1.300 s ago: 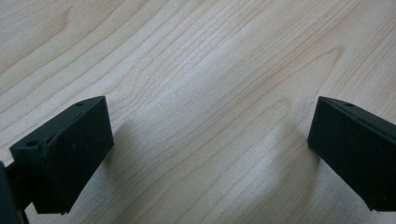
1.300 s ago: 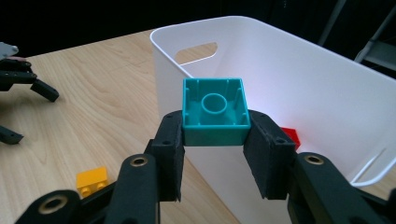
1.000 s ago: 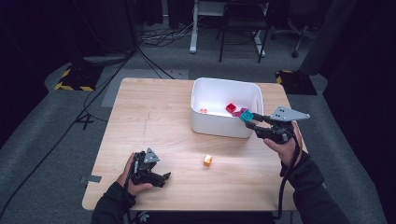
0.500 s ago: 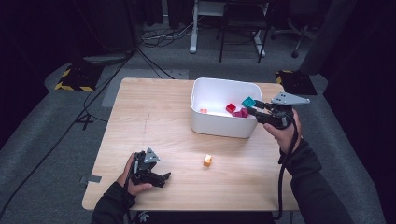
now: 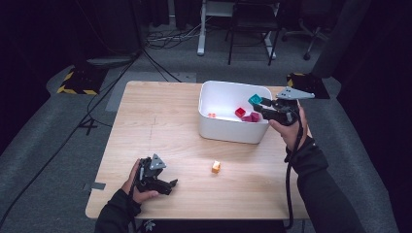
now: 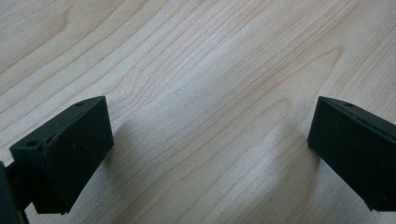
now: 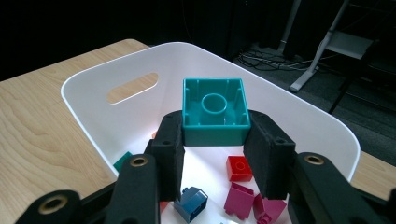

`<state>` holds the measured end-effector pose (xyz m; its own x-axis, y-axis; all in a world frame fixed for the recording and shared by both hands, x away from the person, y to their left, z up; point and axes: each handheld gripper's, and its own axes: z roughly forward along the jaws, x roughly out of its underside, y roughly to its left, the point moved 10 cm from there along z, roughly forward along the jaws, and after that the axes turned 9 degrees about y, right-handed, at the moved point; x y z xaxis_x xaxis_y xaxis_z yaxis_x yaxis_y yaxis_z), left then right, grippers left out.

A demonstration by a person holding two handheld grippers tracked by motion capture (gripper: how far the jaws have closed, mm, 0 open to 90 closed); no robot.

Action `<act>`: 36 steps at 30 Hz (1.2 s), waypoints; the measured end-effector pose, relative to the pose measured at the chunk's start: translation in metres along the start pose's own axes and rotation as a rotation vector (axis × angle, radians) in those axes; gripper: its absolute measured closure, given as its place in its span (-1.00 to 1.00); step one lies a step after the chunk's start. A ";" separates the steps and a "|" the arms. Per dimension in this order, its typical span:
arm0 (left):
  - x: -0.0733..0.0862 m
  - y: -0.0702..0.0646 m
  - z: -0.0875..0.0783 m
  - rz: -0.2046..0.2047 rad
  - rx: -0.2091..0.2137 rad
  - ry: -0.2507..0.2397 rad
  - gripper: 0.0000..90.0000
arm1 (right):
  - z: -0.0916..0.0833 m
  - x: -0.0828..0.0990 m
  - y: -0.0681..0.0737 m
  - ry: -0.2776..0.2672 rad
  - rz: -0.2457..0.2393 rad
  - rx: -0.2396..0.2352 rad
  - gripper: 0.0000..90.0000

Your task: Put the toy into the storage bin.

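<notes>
While you hold the teal building brick [image 5: 254, 99] over the white bin [image 5: 228, 132] in the high view, your right gripper [image 5: 263, 103] sits at the bin's right rim rather than over its middle; a release from here could, by my judgement, clip that rim and send the brick onto the tabletop [image 5: 160, 126]. Your left gripper [image 5: 167, 184] rests near the front edge, well apart from the small orange block [image 5: 215, 167] not yet gathered.

Left gripper view: the jaws stand released and wide, nothing between them, bare tabletop [image 6: 201, 70] beneath. No hazard arises unless you sweep this hand toward the block.

Right gripper view: the jaws are clenched on the teal building brick [image 7: 215, 112], hollow underside toward the camera, gripped low on two side walls. Such a shallow hold could let it pivot or slip early. Below lie a red brick [image 7: 239, 168], a blue piece [image 7: 191, 203] and magenta pieces [image 7: 239, 200]; a drop from this height may bounce off them.
</notes>
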<state>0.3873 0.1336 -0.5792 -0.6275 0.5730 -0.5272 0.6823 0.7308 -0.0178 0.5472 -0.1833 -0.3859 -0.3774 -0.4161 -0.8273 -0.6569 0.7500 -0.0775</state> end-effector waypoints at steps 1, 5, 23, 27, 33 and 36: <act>0.000 0.000 0.000 0.000 0.000 0.000 -0.99 | 0.001 0.000 0.000 0.007 -0.003 0.004 0.32; 0.000 0.000 0.000 0.000 0.000 0.000 -0.99 | 0.011 0.002 0.000 0.029 0.002 0.010 0.32; 0.000 0.000 0.000 0.000 0.000 0.000 -0.99 | 0.024 0.011 0.001 0.054 0.006 0.006 0.19; 0.000 0.000 0.000 0.000 0.000 0.000 -0.99 | 0.017 0.010 0.005 0.033 -0.001 -0.002 0.16; 0.000 0.000 0.000 0.000 0.000 0.000 -0.99 | 0.002 0.006 0.016 0.002 -0.035 -0.015 0.12; 0.000 0.000 0.000 0.000 0.000 0.000 -0.99 | -0.004 0.004 0.022 -0.014 -0.049 -0.028 0.10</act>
<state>0.3873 0.1336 -0.5792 -0.6275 0.5730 -0.5271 0.6823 0.7308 -0.0178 0.5284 -0.1710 -0.3888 -0.3355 -0.4445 -0.8305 -0.6922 0.7144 -0.1027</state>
